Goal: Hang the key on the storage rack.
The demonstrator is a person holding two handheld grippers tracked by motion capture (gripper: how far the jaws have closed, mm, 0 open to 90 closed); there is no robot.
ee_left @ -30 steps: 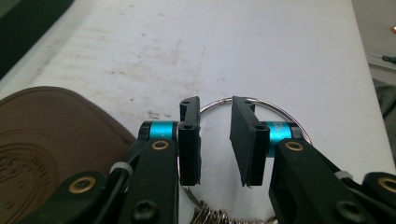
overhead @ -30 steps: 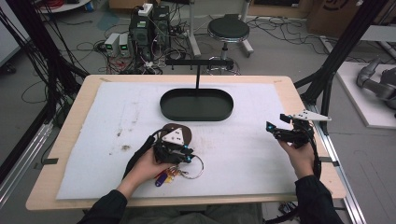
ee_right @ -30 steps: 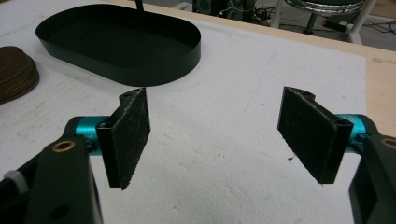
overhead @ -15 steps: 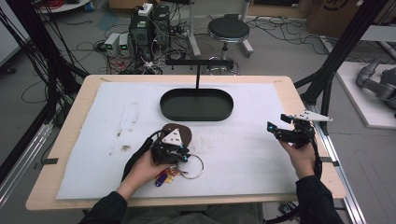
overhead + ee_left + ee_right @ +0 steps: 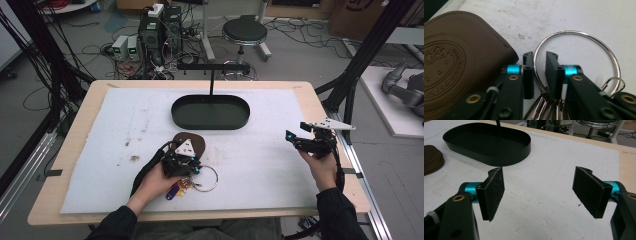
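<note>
A brown leather key pouch lies on the white mat, with a large silver key ring and a bunch of keys beside it. My left gripper is down on the mat over the ring. Its jaws have just been closing. The ring's wire runs between them with a small gap still showing on each side, so the pads do not press it. My right gripper hovers over the right of the mat, wide open, with nothing between its pads.
A black oval tray sits at the back middle of the mat, with a thin black T-shaped stand rising behind it. A purple key tag lies by my left hand. The table edge is close to the right gripper.
The left hand has shifted only slightly, staying over the key ring beside the pouch. The right hand and its gripper have held still.
</note>
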